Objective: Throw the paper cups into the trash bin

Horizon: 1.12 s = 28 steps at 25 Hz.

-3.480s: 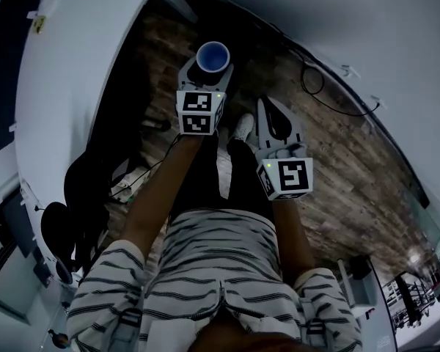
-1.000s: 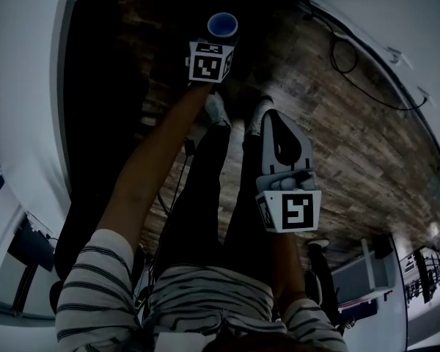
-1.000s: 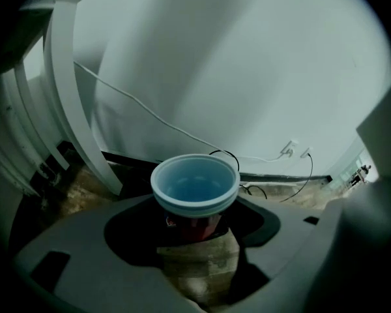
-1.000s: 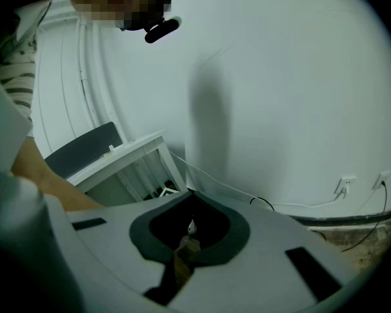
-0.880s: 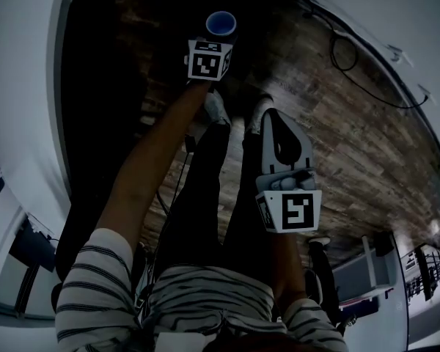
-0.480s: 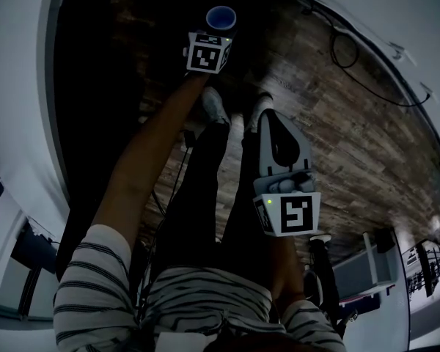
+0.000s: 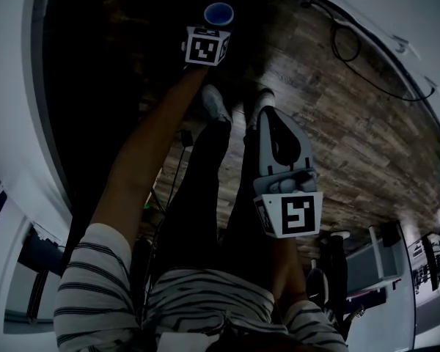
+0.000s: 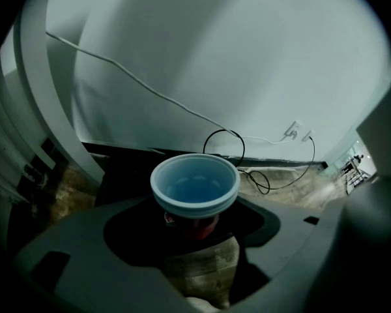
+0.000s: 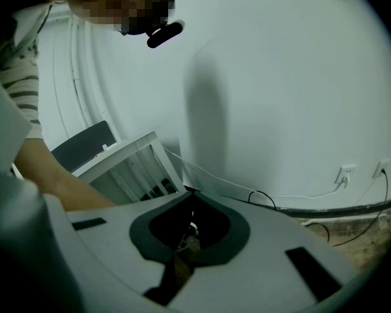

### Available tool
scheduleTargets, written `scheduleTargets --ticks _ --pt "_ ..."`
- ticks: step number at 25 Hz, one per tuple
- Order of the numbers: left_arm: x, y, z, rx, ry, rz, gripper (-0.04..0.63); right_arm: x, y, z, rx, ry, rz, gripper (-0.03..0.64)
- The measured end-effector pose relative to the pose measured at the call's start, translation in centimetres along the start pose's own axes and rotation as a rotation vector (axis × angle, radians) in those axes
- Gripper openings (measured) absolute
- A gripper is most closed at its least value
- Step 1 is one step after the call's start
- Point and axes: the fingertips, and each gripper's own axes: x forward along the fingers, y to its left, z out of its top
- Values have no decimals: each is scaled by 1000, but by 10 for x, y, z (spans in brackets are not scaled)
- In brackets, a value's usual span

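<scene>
Currently, above the wooden floor [image 7: 352, 134], the right gripper [image 7: 270, 123] is hanging with its jaws pressed together on nothing, while the left gripper [image 7: 217, 22], extended farther forward, is clamping the upright blue-lined paper cup [image 8: 194, 186] between its jaws.

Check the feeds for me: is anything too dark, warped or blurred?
Head view: dim and fisheye-warped, area left of the paper cup nearly black. Left gripper view: cup clear, corners vignetted. Right gripper view: evenly lit, mosaic patch top left.
</scene>
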Motion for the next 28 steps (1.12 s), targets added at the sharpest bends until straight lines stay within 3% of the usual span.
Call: scheduleTargets --ticks 17,28 --pt "33 10 -7 -83 57 -29 313 20 -18 -21 -11 34 -2 9" --pt "51 14 -8 -89 105 -24 313 24 -24 -24 10 45 -4 9"
